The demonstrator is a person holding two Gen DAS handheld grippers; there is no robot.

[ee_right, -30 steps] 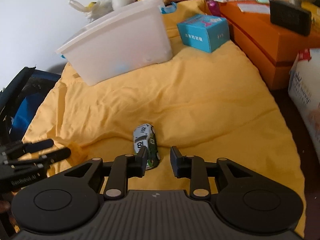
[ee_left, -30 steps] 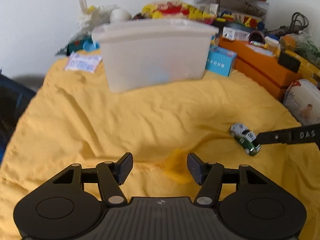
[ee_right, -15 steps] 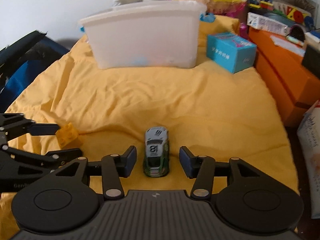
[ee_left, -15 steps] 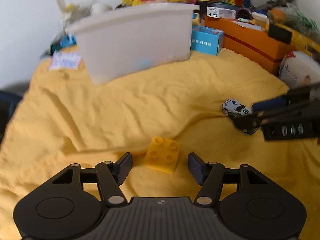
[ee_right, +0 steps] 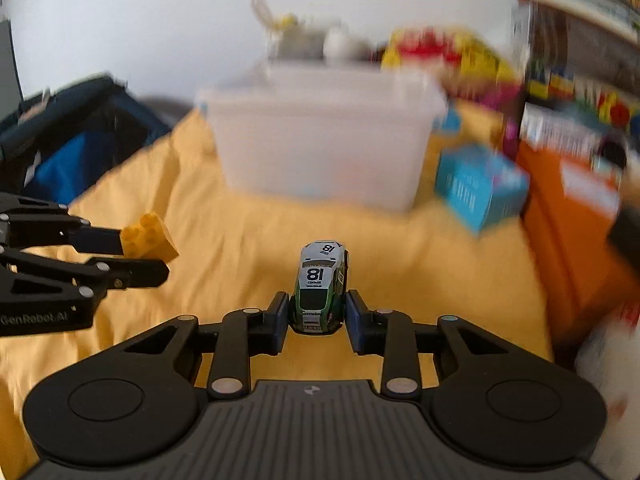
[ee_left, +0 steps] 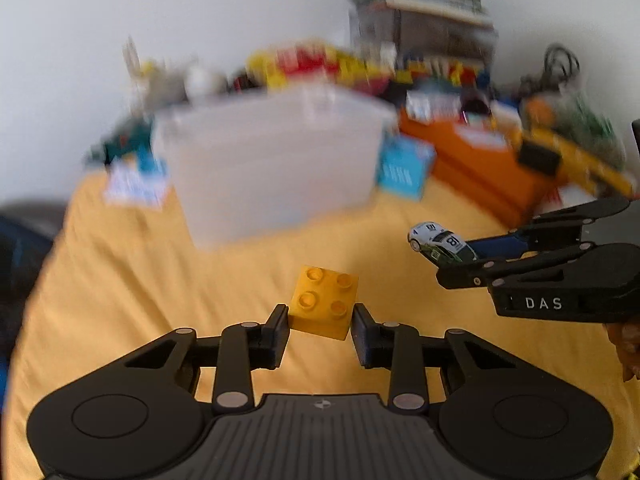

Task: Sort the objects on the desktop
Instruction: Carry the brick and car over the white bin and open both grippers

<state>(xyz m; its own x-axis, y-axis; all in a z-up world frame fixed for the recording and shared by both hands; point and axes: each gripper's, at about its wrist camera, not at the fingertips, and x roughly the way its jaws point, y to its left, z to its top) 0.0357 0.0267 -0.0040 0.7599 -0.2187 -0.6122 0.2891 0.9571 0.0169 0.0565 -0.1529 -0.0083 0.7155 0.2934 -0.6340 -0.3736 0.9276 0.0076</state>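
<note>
My left gripper (ee_left: 320, 322) is shut on a yellow four-stud toy brick (ee_left: 325, 305) and holds it above the yellow cloth (ee_left: 160, 280). My right gripper (ee_right: 318, 318) is shut on a small white-and-green toy car (ee_right: 321, 286) marked 81, also lifted off the cloth. Each shows in the other view: the right gripper with the car (ee_left: 442, 242) at the right, the left gripper with the brick (ee_right: 149, 236) at the left. A translucent white plastic bin (ee_left: 272, 160) stands ahead at the back of the cloth; it also shows in the right wrist view (ee_right: 320, 140).
A blue carton (ee_right: 478, 188) lies right of the bin. Orange boxes (ee_left: 480, 168) and cluttered toys and packets line the back and right. A dark blue bag (ee_right: 72, 148) sits off the cloth's left edge. A white packet (ee_right: 608, 364) lies at the right.
Both grippers have closed on their objects and lifted them: the left took the yellow brick, the right took the toy car. Both views have swung and are motion-blurred toward the bin.
</note>
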